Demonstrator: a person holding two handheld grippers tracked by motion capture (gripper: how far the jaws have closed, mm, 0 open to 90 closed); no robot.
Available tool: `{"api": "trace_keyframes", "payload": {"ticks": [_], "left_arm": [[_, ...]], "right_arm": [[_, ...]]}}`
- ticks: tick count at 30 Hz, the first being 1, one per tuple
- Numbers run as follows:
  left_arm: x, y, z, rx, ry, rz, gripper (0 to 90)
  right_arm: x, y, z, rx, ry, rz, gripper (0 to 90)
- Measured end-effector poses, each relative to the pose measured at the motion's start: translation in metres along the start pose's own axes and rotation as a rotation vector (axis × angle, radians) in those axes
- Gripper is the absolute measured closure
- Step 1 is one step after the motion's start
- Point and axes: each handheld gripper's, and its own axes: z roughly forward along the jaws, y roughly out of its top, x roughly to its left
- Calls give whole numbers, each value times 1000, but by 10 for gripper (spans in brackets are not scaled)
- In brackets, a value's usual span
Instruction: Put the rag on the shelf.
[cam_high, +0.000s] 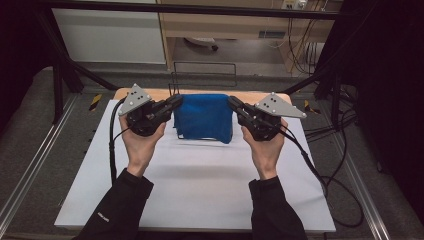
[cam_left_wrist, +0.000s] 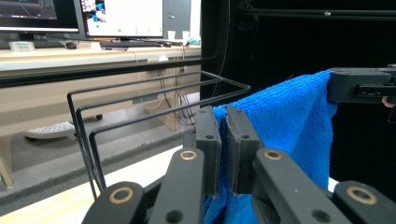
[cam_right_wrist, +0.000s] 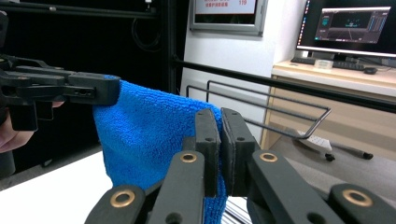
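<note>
Underneath all else lies a wide white desk (cam_high: 200, 185), with a strip of pale wood along its far edge. At that far edge stands a black wire rack (cam_high: 204, 64) of several thin parallel rails, clearer in the left gripper view (cam_left_wrist: 140, 100) and the right gripper view (cam_right_wrist: 280, 100).

In front of the rack hangs a blue microfibre cloth (cam_high: 204, 117), stretched flat between two raised hands, top edge level and lower edge close above the desk. Cannot tell whether the blue microfibre cloth already touches the nearest rail or hangs just short of it.

At the upper left corner sits the left claw (cam_high: 176, 101), clamped tight on the fabric with blue pile squeezed between its black jaws (cam_left_wrist: 223, 114). At the upper right corner sits the right claw (cam_high: 234, 102), likewise pinched shut on the cloth's edge (cam_right_wrist: 220, 116).

Looks like the carrying step of hanging the cloth on the rack: lifted, spread, not yet draped. Next, probably: raise both corners above the rail, move forward together, keep the top edge taut and level, lower until the fabric folds over the wire, then release.
</note>
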Motion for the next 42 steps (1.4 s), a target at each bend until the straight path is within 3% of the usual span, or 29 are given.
{"api": "trace_keyframes", "payload": {"ticks": [7, 21, 38, 42], "left_arm": [[2, 8, 3, -32, 4, -4, 848], [7, 41, 4, -106, 20, 12, 850], [18, 81, 14, -137, 51, 56, 851], [20, 90, 18, -150, 50, 43, 851]], "right_arm": [[-4, 10, 4, -40, -8, 2, 867], [-10, 40, 12, -76, -26, -32, 867], [-19, 75, 24, -89, -35, -70, 868], [-22, 83, 26, -97, -42, -77, 868]]}}
